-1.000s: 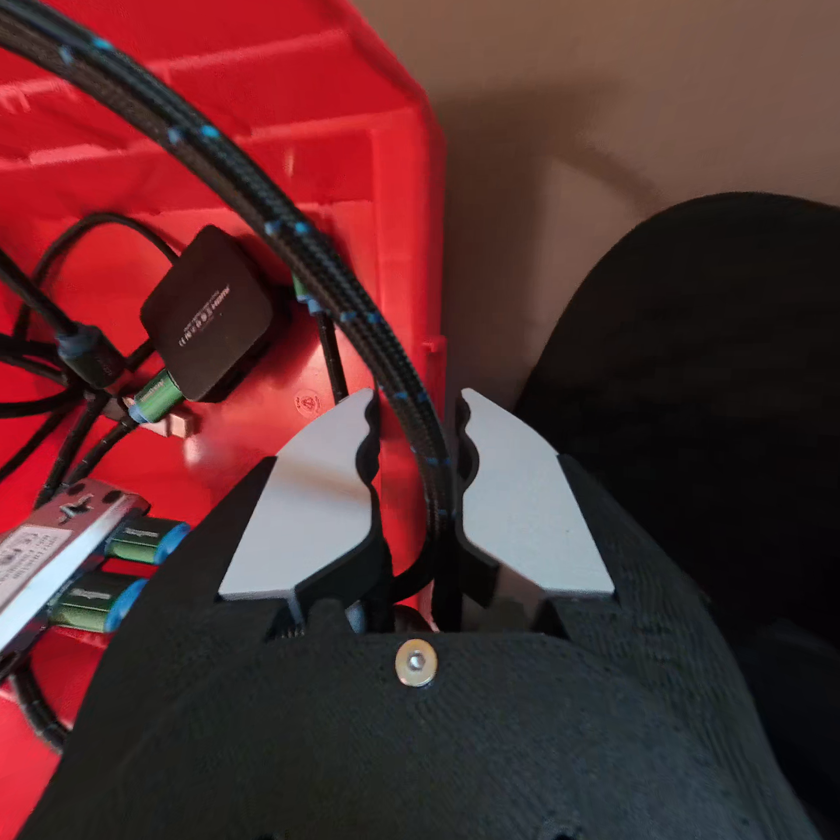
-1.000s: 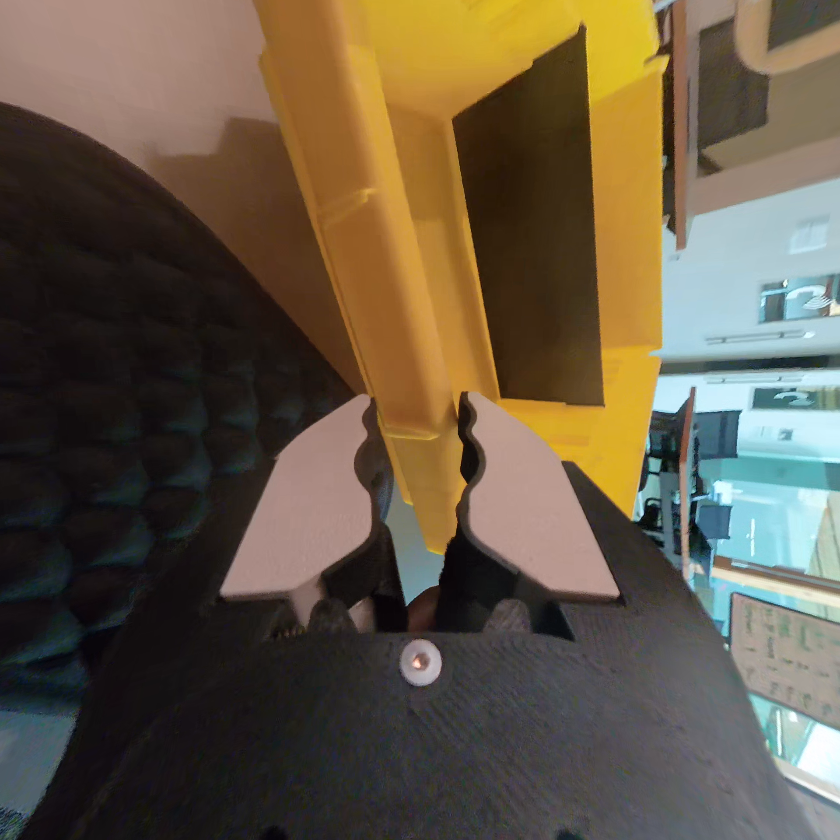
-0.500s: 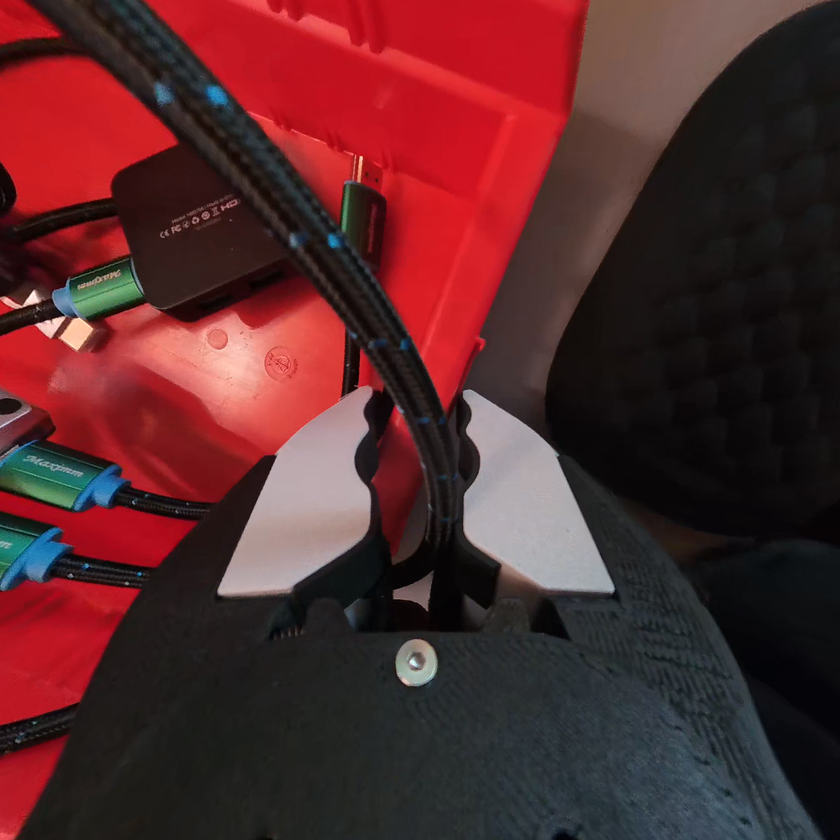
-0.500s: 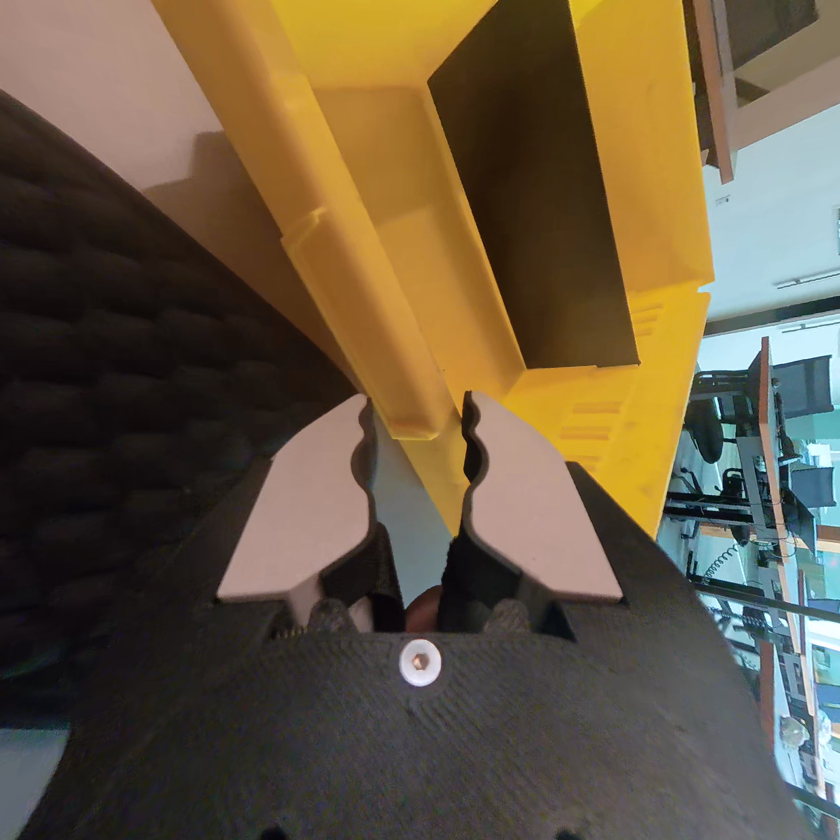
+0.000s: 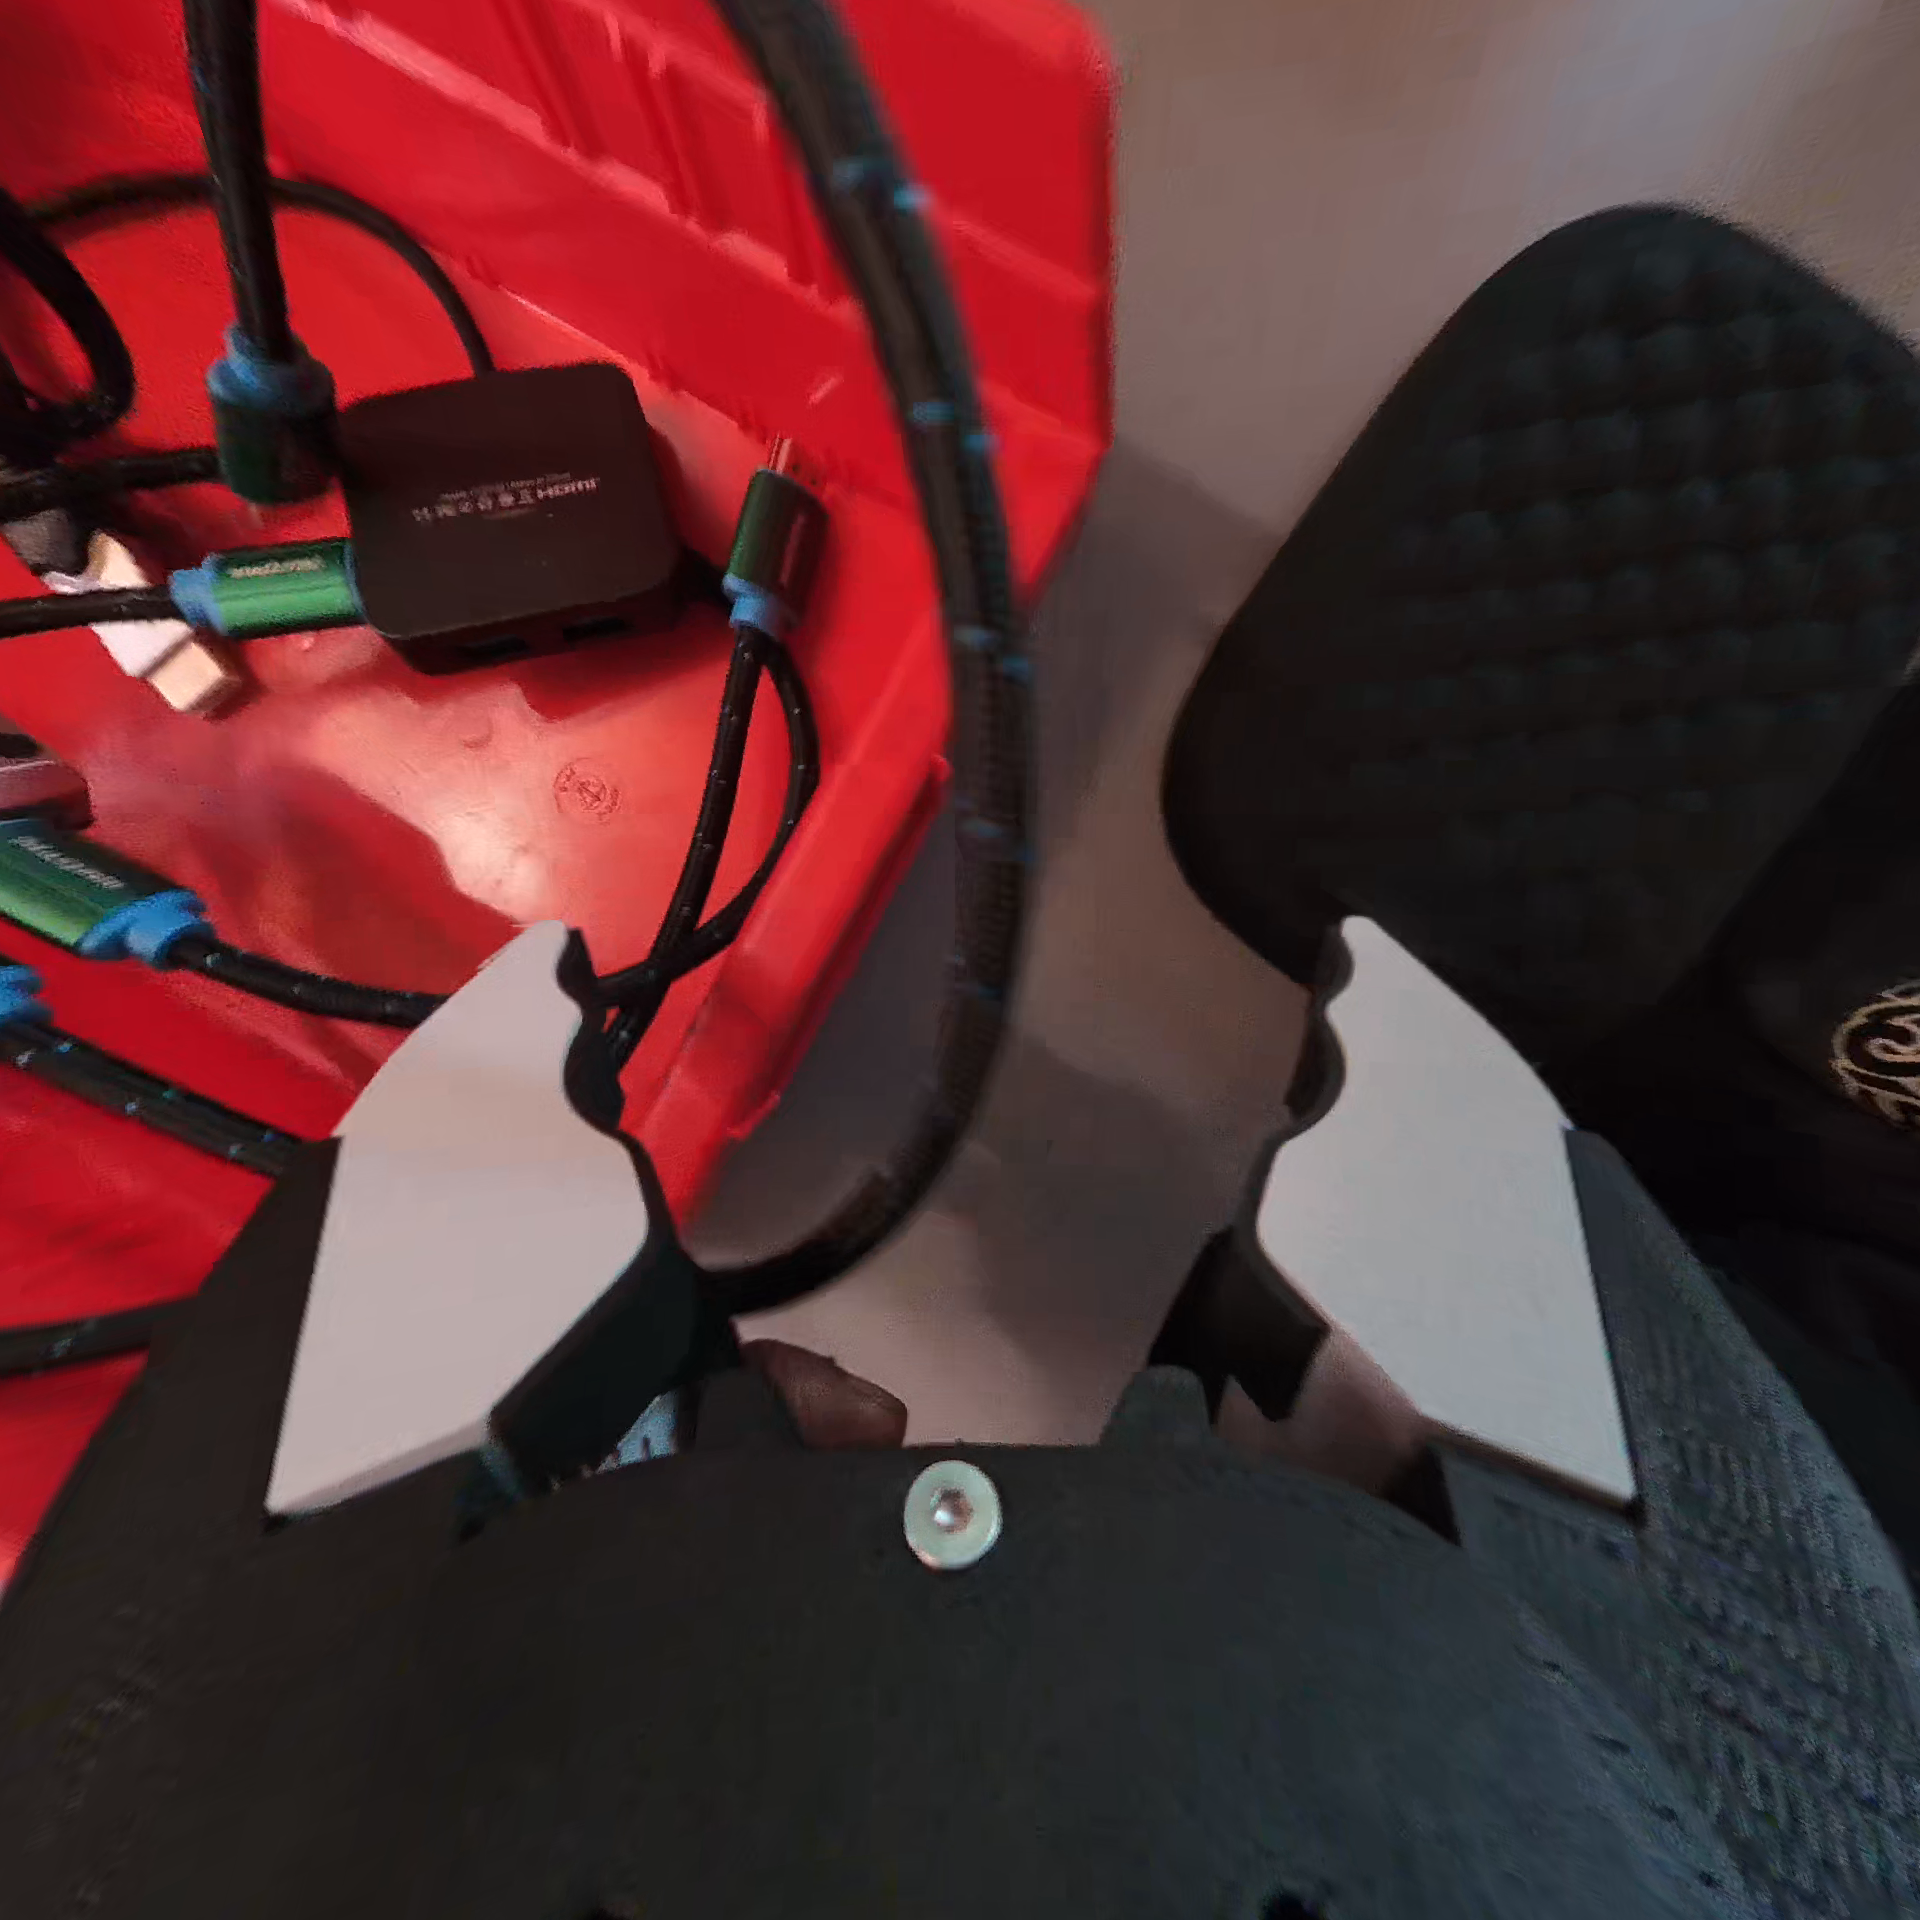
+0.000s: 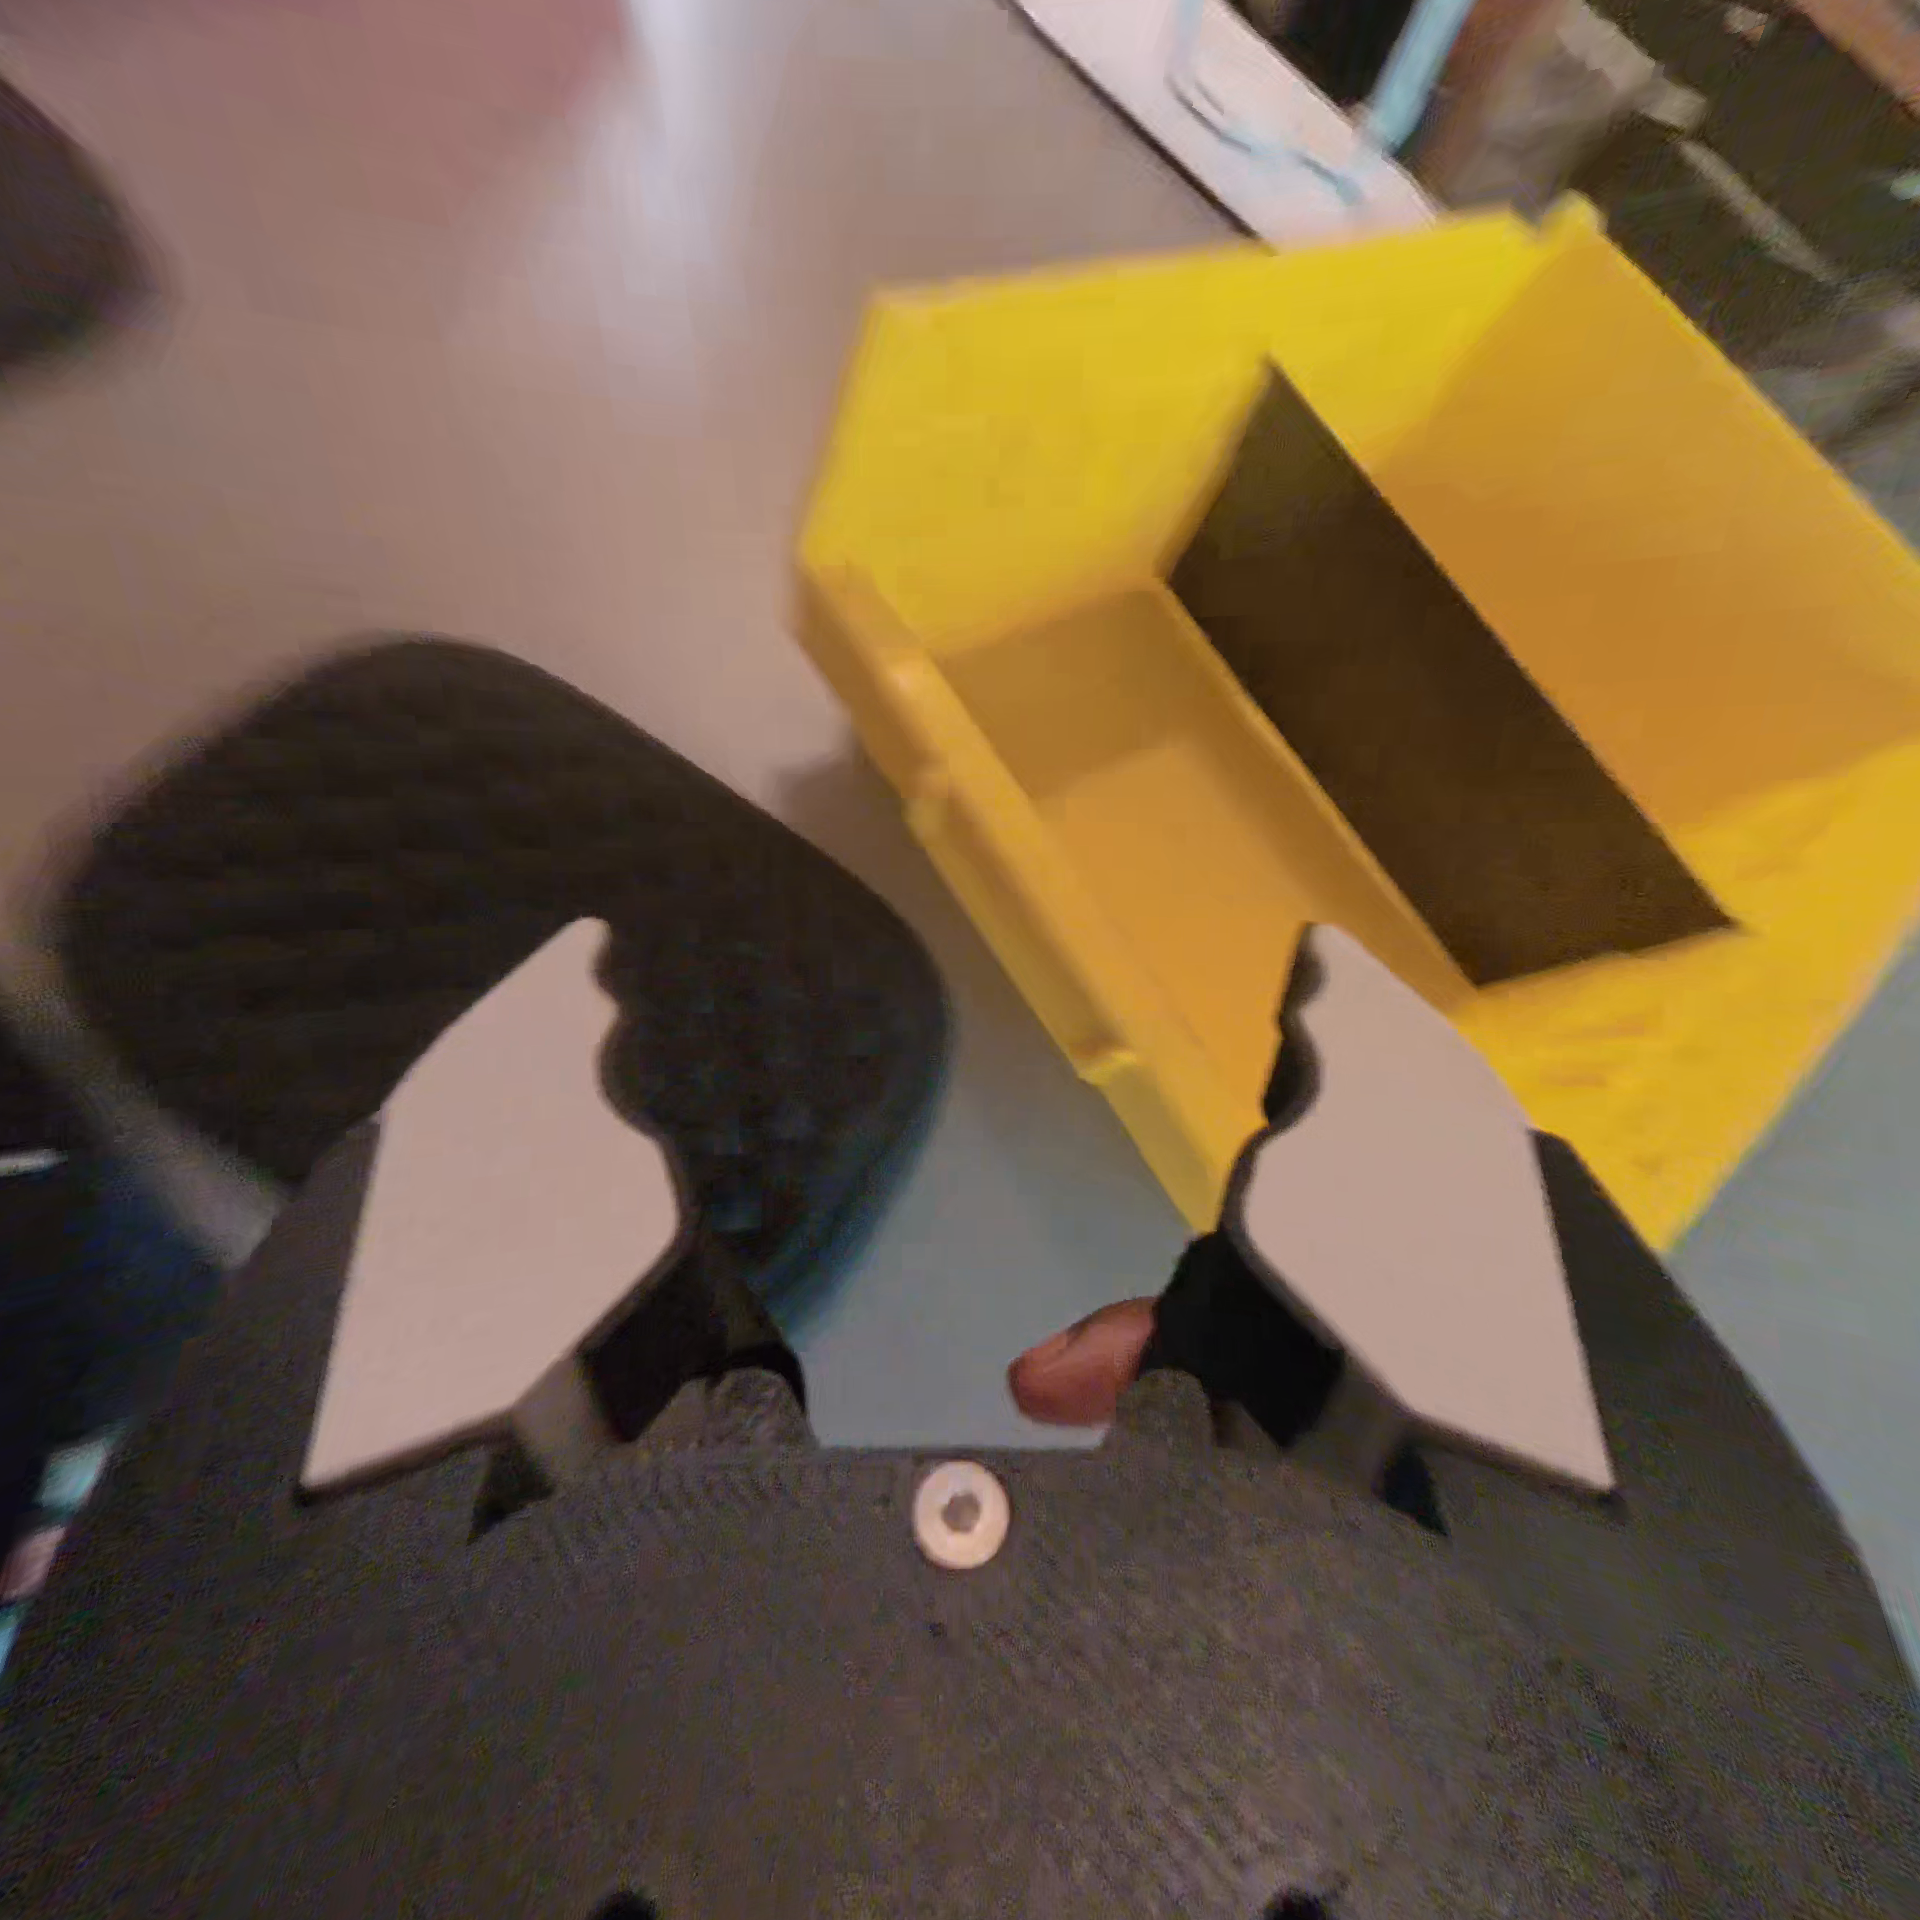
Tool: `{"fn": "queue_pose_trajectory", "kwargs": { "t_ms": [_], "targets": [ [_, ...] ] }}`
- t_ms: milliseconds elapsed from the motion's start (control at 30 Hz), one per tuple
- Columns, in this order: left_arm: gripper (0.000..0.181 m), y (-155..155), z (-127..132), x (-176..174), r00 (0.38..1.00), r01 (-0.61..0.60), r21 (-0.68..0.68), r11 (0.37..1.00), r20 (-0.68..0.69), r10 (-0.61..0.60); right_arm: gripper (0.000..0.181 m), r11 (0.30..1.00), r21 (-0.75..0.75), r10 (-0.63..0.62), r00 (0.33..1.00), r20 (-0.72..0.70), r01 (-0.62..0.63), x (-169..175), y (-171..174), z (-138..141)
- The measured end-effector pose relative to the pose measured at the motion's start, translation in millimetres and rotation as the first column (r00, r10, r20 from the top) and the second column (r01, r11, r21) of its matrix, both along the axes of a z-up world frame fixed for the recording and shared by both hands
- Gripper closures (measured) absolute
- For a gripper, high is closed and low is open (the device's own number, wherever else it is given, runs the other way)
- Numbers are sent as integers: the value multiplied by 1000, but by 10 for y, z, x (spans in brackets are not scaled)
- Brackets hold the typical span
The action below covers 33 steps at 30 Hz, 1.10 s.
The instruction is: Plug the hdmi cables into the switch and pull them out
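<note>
Left gripper [image 5: 951, 1023]: fingers spread wide and holding nothing; a thick braided cable [image 5: 982, 727] arcs loosely through the gap, touching neither pad as far as can be seen.
Right gripper [image 6: 951, 1029]: fingers also wide apart and empty, hovering over the table [image 6: 416, 364] beside the yellow bin [image 6: 1039, 499], probably parked clear while the left side works.
Red bin [image 5: 644, 208]: just ahead of the left gripper, its near edge under the left finger; it corrals the cables and the switch.
Loose plug [image 5: 777, 540]: green-shelled, standing against the bin wall just right of the switch, not inserted; likely the next one to seat or one already pulled.
Switch [image 5: 509, 509]: small black box on the red bin's floor; one green plug [image 5: 275, 597] sits in its left side and another cable enters at the upper left corner.
Yellow bin: a dark divider splits it; nothing shows inside.
Black pad [image 5: 1558, 623]: textured, on the table right of the red bin.
</note>
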<state>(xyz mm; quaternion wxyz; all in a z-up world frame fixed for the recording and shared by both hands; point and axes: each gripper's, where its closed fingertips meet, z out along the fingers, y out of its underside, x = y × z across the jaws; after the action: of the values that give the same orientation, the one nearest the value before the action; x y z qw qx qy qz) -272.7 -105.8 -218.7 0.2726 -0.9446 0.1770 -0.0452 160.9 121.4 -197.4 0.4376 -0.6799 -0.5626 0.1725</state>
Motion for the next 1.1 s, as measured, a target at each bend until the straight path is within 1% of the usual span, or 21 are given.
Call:
{"fn": "queue_pose_trajectory", "kwargs": {
  "t_ms": [33,67,100,133,167,200,267,300,367,433,533,567,633,700,767,900,1000,1033,1067,1100],
  "targets": [
    [52,-29,98,25,1000,4,45,999,-7,-4,54,994,-62,92,995,-41,-94,-76,-201,72],
    [50,-50,209,56,1000,13,99,995,-17,-12,49,974,-110,194,980,-40,-198,-147,-412,97],
    [47,-64,326,98,999,32,161,987,-27,-28,47,946,-155,288,958,-1,-285,-202,-602,66],
    [45,-73,446,154,998,60,226,972,-38,-53,46,912,-213,371,926,70,-350,-237,-772,-14],
    [43,-79,566,223,995,98,292,951,-50,-87,44,873,-283,449,880,153,-396,-249,-927,-119],
    [42,-83,684,302,990,140,356,924,-64,-125,39,838,-348,513,824,242,-420,-245,-1036,-229],
    [42,-85,893,463,976,216,465,859,-89,-198,35,819,-414,557,722,411,-397,-208,-1048,-433],
    [42,-81,971,527,968,248,503,828,-105,-226,35,824,-402,561,680,473,-400,-209,-983,-508],
    [43,-56,1068,605,956,293,552,781,-140,-260,36,828,-367,560,639,527,-423,-284,-828,-595],
    [42,-26,1086,626,950,311,562,766,-158,-270,36,820,-368,572,592,569,-439,-328,-737,-691],
    [43,5,1069,613,948,319,558,766,-173,-269,34,807,-411,585,480,654,-424,-253,-727,-921],
    [43,10,1069,601,948,318,560,765,-177,-265,35,807,-408,585,486,650,-427,-265,-728,-917],
    [46,6,1067,562,949,314,563,765,-193,-248,35,823,-400,566,527,633,-403,-258,-741,-916],
    [48,-23,1065,520,952,303,565,768,-204,-226,36,850,-401,527,573,628,-341,-216,-778,-911],
    [50,-71,1076,474,955,291,572,767,-216,-201,37,869,-403,490,599,633,-286,-178,-835,-908],
    [56,-196,1143,414,963,264,614,744,-211,-168,37,892,-396,440,614,655,-217,-132,-918,-910],
    [57,-280,1204,434,968,249,645,723,-182,-171,35,896,-401,427,616,662,-190,-113,-943,-905],
    [57,-303,1213,447,969,249,650,719,-177,-175,35,896,-402,424,626,654,-188,-120,-959,-881],
    [57,-319,1220,454,968,249,653,715,-177,-175,35,894,-406,424,655,626,-191,-161,-991,-822],
    [57,-330,1229,457,969,248,658,711,-180,-172,34,895,-399,415,705,575,-202,-249,-1017,-711]
  ]
}}
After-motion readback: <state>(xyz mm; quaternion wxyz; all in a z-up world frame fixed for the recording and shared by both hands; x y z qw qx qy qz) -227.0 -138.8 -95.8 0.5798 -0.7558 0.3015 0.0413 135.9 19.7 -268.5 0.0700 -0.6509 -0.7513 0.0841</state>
